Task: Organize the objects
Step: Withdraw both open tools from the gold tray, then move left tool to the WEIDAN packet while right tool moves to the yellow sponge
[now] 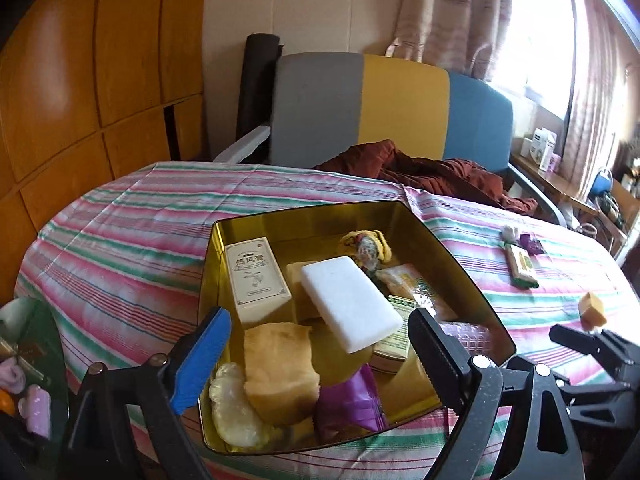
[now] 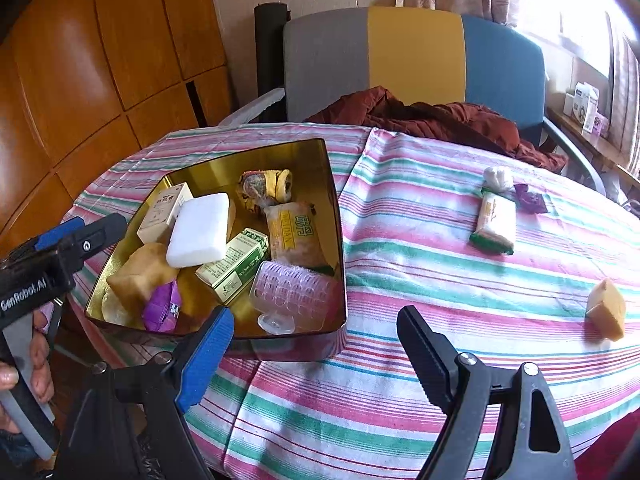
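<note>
On the cloth [image 2: 400, 240], four loose items (tin [image 2: 338, 240] crowded); both grippers [image 2: 316, 344] released.

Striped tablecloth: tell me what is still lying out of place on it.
Four things lie loose outside the gold tin: a green-ended packet, a white wad, a purple wrapper and a yellow sponge block.

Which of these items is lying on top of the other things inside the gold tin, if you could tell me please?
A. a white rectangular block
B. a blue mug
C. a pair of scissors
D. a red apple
A: the white rectangular block rests across a tan block and the small boxes inside the gold tin; no apple, mug or scissors can be seen in the tin.
</note>
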{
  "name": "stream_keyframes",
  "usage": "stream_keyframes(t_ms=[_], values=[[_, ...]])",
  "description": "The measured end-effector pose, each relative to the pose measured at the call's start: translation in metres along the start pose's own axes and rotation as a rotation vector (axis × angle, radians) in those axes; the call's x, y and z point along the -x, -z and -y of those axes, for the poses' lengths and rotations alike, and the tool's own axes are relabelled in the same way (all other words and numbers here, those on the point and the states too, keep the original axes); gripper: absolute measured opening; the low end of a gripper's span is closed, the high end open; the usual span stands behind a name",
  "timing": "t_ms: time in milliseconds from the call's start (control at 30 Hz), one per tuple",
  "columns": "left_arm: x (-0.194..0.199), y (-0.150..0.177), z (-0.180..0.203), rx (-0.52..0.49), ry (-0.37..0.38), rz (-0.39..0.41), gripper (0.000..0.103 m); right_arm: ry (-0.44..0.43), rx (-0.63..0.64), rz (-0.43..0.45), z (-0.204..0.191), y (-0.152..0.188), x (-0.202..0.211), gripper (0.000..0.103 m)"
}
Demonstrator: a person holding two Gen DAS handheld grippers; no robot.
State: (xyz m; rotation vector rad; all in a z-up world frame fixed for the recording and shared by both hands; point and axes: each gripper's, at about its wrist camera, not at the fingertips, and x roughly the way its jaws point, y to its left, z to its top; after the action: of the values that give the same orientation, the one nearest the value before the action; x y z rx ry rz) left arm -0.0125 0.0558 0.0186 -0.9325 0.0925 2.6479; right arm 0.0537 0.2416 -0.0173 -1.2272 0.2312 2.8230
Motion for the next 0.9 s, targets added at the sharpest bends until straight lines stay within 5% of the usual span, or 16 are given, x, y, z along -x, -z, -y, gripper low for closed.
stream_keyframes(t_ms=[500,900], values=[[-0.002,0.006,0.014,-0.029,0.033,-0.028,0.094,0.087,-0.043,0.052,0.035,-0.017,0.009,0.096],[-0.014,0.002,0.014,-0.014,0.087,-0.073,0.094,0.261,-0.203,-0.007,0.138,-0.031,0.018,0.103]])
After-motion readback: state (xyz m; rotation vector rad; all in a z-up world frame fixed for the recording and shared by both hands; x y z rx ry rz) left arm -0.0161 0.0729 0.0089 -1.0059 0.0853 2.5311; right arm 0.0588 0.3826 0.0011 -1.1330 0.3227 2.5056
